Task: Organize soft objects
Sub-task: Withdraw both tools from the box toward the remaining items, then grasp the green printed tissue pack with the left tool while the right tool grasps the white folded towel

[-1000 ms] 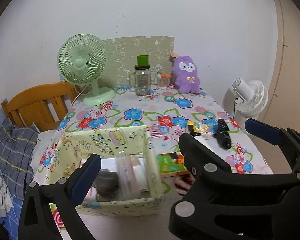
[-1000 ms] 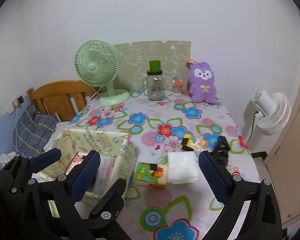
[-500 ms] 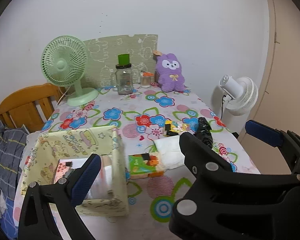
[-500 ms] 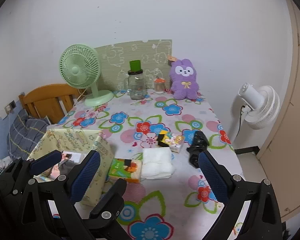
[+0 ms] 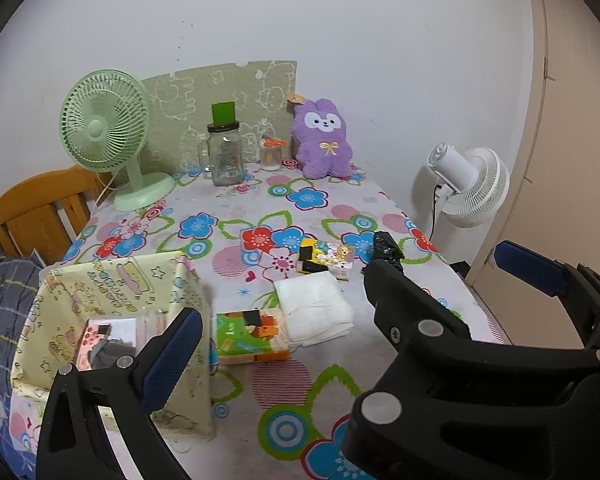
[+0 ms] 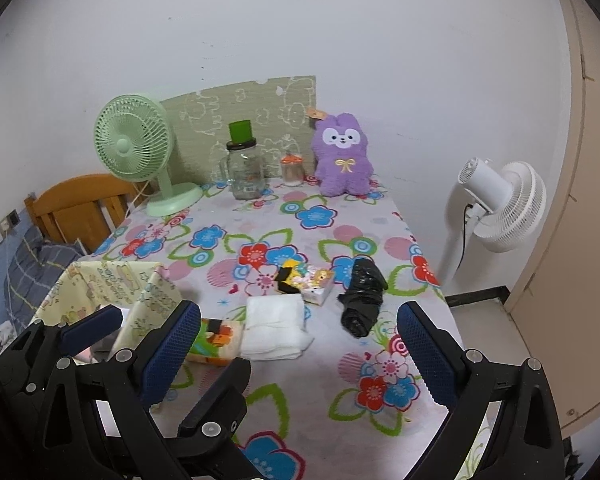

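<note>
White walls back a counter [image 6: 228, 376] under a floral cloth, with a green fan [image 6: 140, 152], a jar [image 6: 244, 172] and a purple plush [image 6: 342, 152] along the far edge. Both grippers hover above the near edge, fingers spread and empty. A folded white cloth [image 6: 274, 326] lies ahead between the right gripper's [image 6: 298, 344] fingers, a little left of centre, its long axis running away from the camera. The left gripper [image 5: 340, 300] hangs nearer the yellow fabric bin [image 5: 112, 280], which stands at the near left. A tissue pack [image 5: 252, 334] touches the cloth's left edge; a black bundle [image 6: 362, 296] lies to its right. The right gripper seems the nearer one for the cloth.
</note>
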Tool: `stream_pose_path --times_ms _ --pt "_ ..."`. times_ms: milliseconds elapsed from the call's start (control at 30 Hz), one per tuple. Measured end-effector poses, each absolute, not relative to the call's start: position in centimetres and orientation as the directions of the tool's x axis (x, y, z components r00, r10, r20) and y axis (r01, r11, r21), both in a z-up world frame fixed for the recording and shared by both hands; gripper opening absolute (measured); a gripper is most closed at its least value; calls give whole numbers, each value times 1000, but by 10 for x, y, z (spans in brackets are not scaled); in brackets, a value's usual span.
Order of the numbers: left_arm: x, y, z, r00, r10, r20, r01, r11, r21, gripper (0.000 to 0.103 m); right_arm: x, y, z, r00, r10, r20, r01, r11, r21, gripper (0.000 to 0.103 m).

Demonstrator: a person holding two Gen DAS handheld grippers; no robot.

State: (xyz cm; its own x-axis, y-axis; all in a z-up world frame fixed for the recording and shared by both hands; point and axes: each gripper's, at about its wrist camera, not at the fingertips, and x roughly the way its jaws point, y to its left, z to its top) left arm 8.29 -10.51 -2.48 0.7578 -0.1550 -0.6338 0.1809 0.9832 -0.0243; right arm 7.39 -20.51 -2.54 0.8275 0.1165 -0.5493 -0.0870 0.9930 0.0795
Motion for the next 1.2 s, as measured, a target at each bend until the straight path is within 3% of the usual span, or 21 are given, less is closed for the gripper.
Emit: stream_pose_path --times_ms 667,1200 --pt "132 -125 -64 695 -104 -712 100 994 -47 103 123 -229 -60 791 89 -605 -41 995 93 100" --pt "164 -123 -106 622 8 -783 -20 1000 -6 103 164 -233 -104 731 96 -676 -28 993 111 100"
